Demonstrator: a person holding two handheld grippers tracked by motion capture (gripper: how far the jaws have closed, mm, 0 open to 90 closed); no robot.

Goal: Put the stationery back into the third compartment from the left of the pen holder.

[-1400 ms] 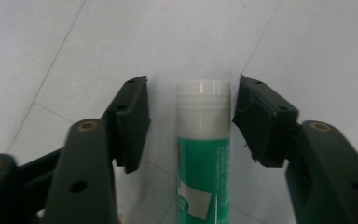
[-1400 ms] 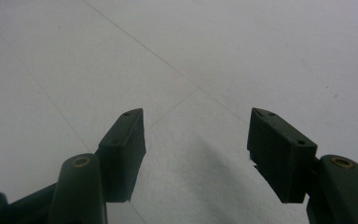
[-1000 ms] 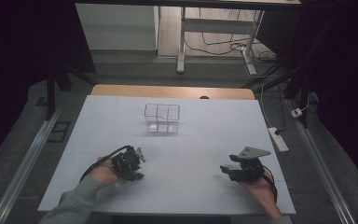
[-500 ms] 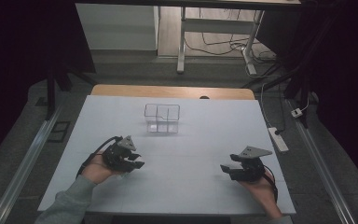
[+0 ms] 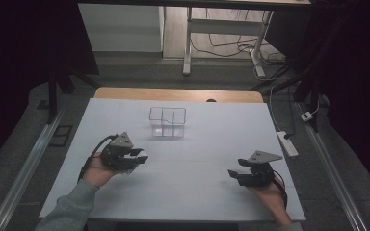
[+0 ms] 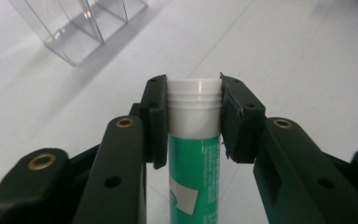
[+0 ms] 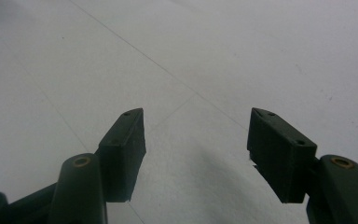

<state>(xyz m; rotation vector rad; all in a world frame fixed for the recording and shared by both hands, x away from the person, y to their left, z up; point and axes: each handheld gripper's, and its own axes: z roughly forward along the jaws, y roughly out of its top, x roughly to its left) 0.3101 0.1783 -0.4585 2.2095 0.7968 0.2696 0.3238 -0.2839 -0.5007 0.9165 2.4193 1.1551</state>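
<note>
White tabletop [image 5: 192, 192] spans a dim room. Near its left side, the left gripper [image 6: 194, 100] pinches a green tube [image 6: 194, 177] by its white cap [image 6: 194, 105], jaws pressed on both sides; the high view shows just a pale tip there. A clear plastic organiser [image 5: 167, 121] stands beyond, cut off in the left gripper view. Near right, the right gripper [image 7: 196, 140] rests with jaws spread, holding nothing.

Dim room. White table [image 5: 188, 192], wood strip [image 5: 125, 93] far edge. Grey floor [image 5: 24, 144], desk legs [image 5: 188, 43] far, power strip [image 5: 287, 143] right.
</note>
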